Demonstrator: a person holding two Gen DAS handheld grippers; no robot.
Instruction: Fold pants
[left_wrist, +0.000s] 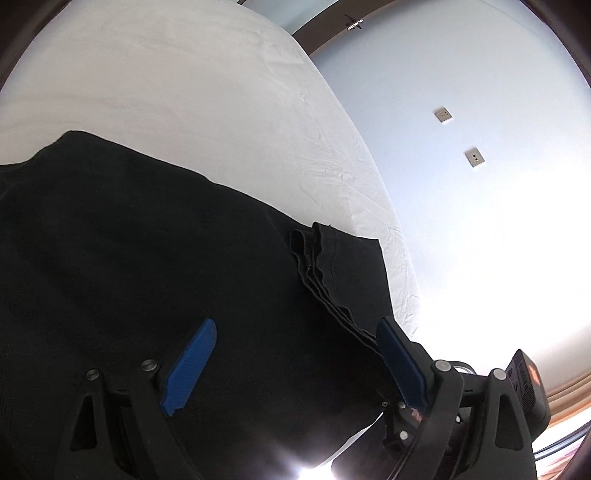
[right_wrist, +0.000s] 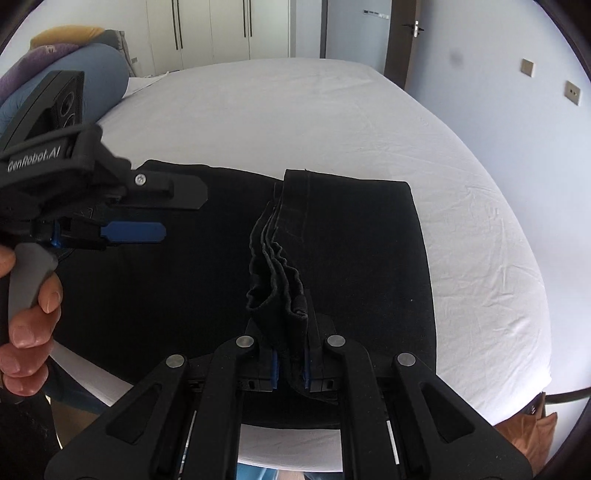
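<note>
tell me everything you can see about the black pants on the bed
The black pants are a dark, matte woven fabric, lying partly folded and mostly flat on the white bed sheet. Their stacked hems, with visible stitching, form a rippled, layered edge. The right gripper is shut on that bunched edge, lifting it. The left gripper hovers open above the pants.
</note>
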